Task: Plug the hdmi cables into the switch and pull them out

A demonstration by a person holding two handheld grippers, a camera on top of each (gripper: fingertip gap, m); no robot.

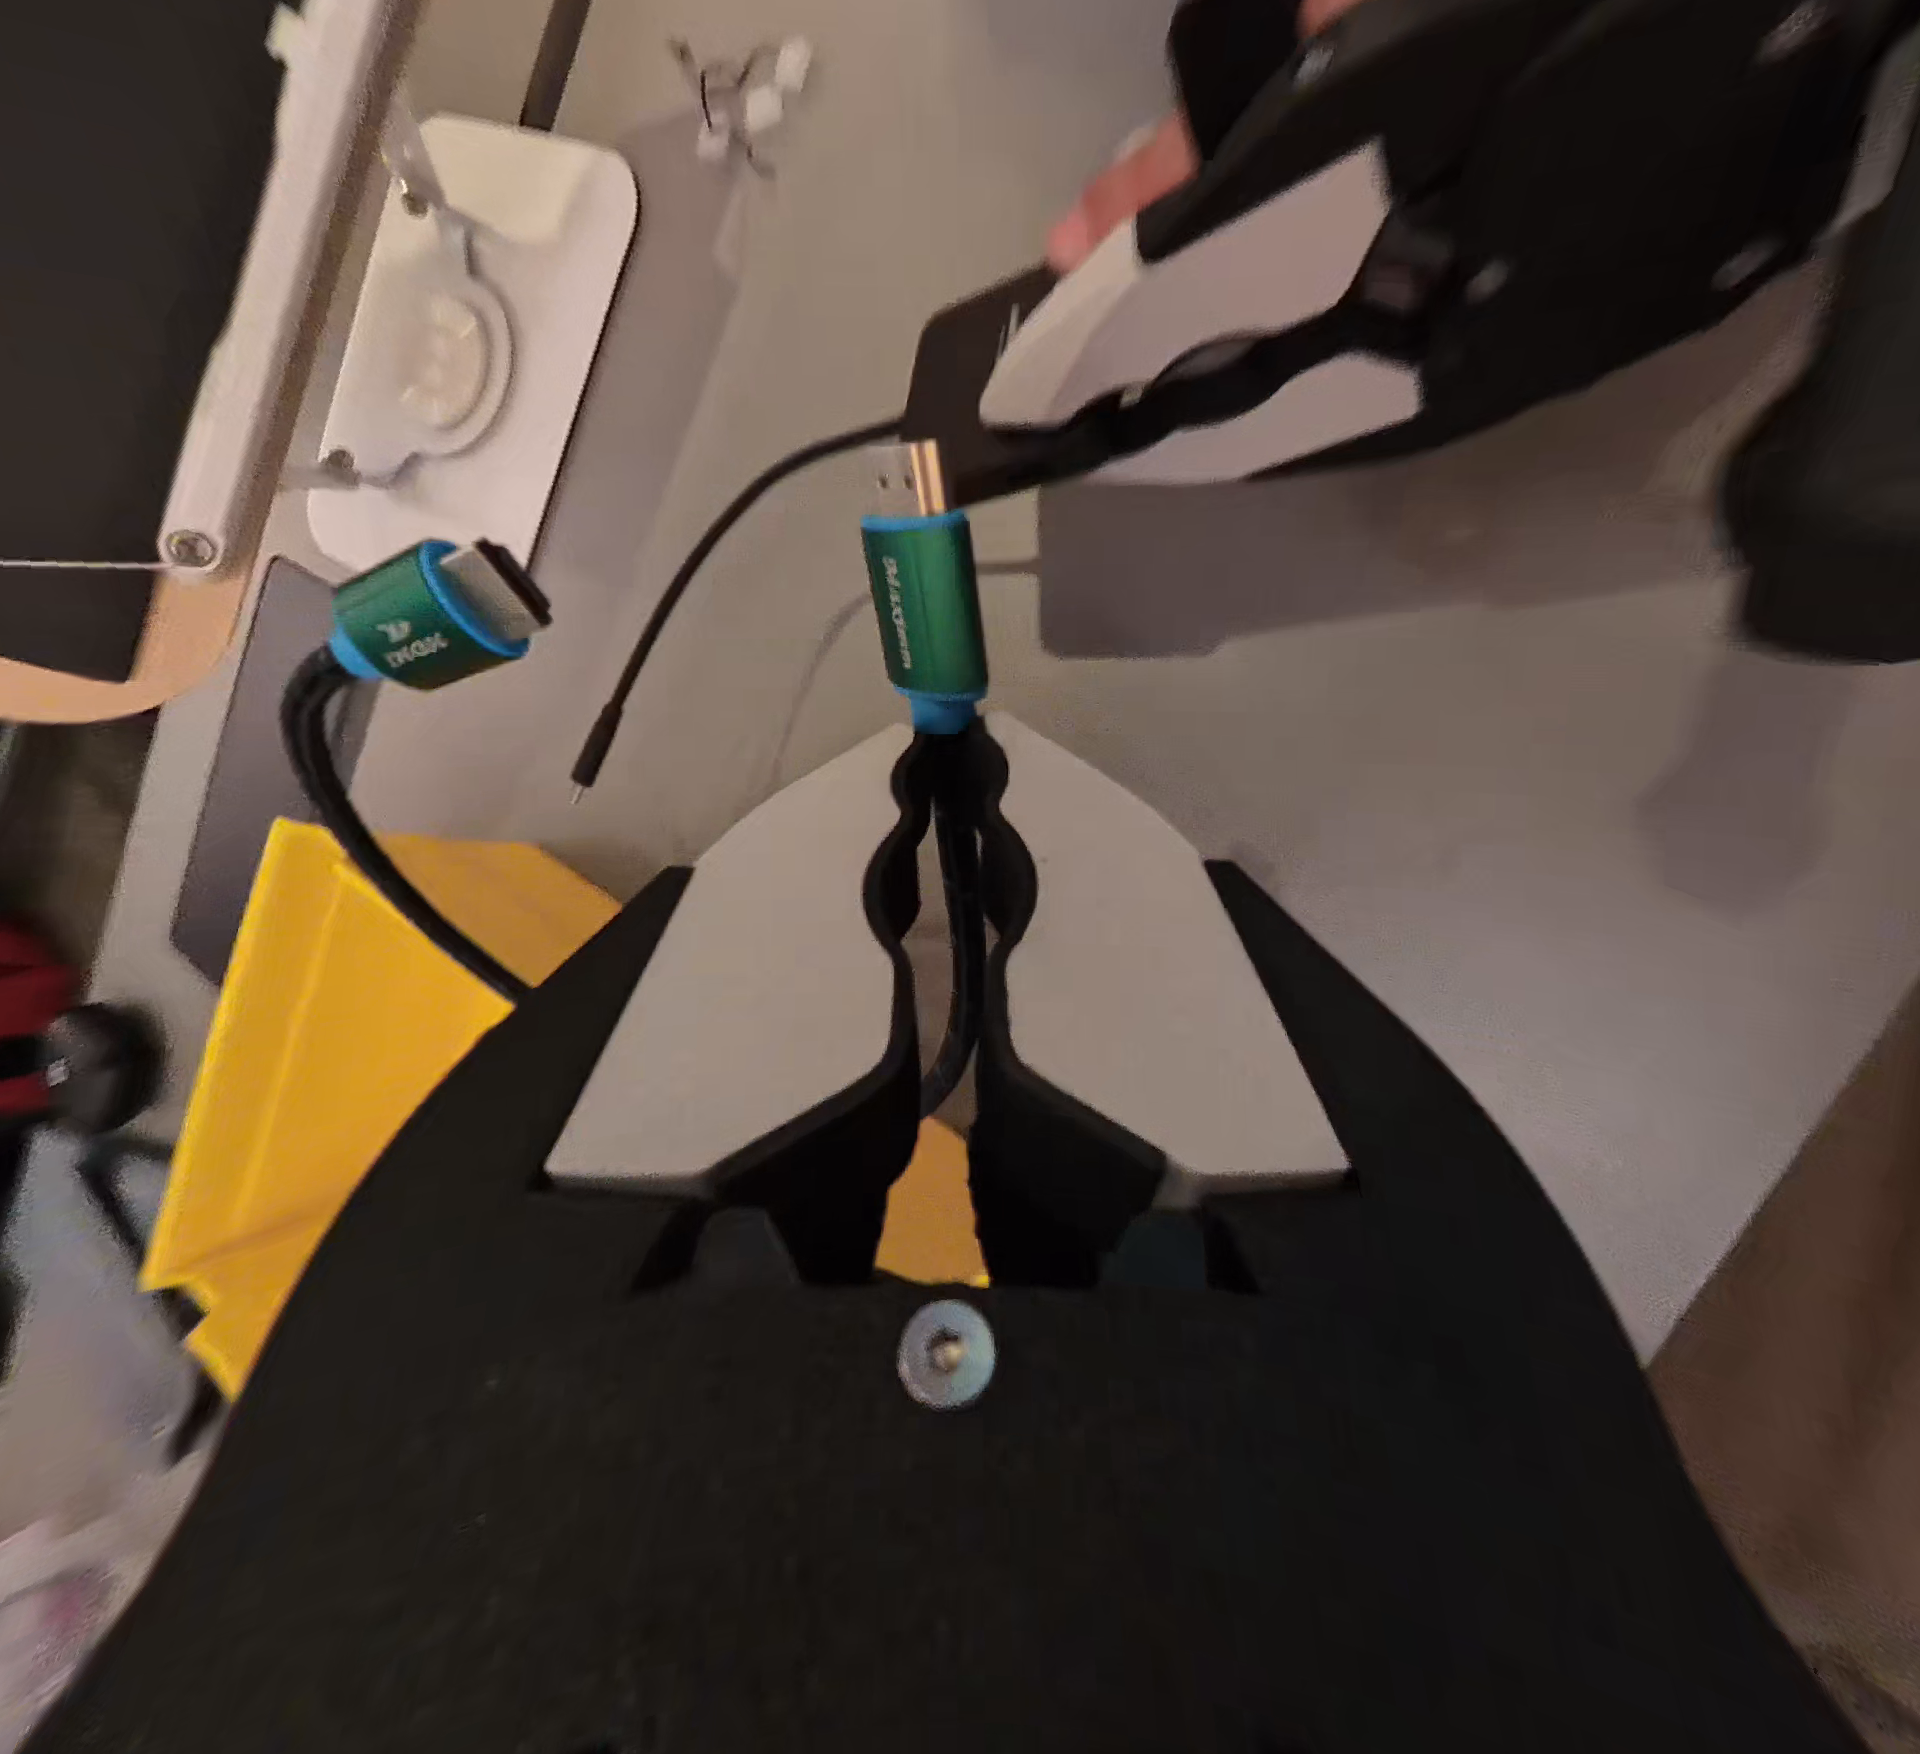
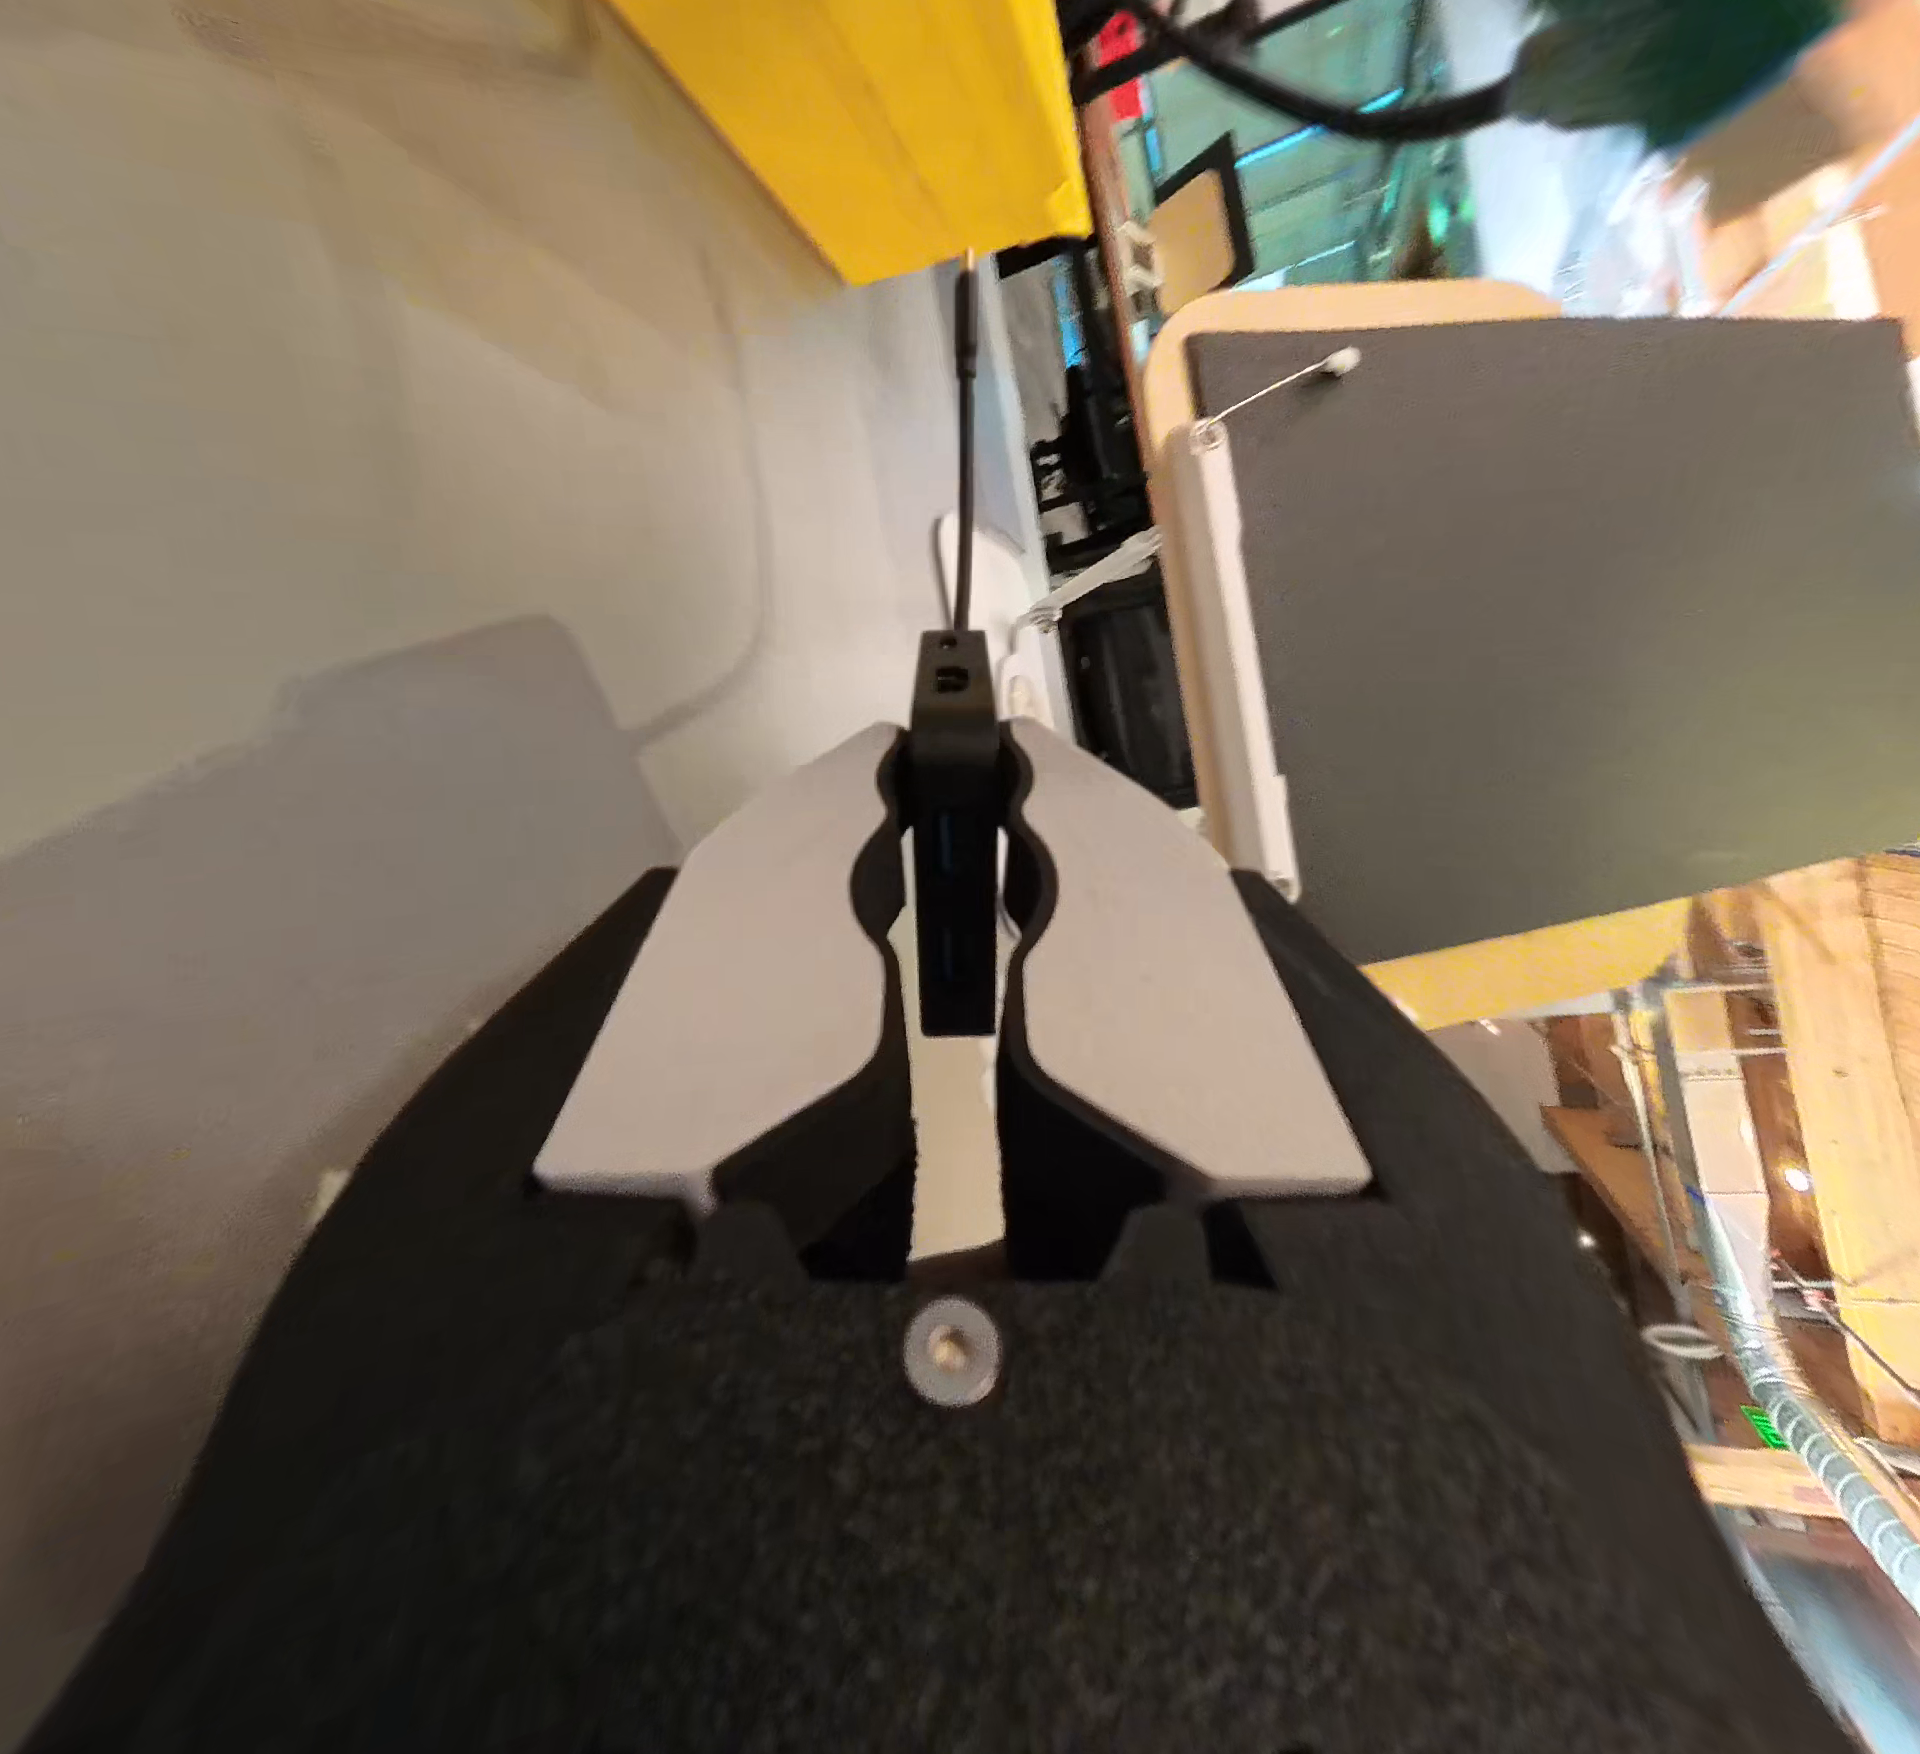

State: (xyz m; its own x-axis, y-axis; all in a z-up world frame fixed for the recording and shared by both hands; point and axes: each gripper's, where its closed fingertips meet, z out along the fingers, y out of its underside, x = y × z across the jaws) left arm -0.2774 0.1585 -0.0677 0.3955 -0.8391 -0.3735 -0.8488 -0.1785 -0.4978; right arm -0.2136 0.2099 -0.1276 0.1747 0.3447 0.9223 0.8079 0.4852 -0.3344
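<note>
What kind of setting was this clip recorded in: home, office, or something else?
Probably a workshop or storage-type workspace, not a home. A pale grey tabletop carries a yellow plastic bin, and behind a grey felt divider panel stand stacked cardboard boxes.

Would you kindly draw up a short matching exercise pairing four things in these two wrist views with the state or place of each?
Things:
1. HDMI plug
2. second HDMI plug
3. switch
4. thin black lead

States:
A. clamped edge-on in the right gripper
B. hanging loose from the switch, end free
C. lying free, beside the yellow bag
D. its cable pinched in the left gripper

Pairs: 1-D, 2-C, 3-A, 4-B
</note>
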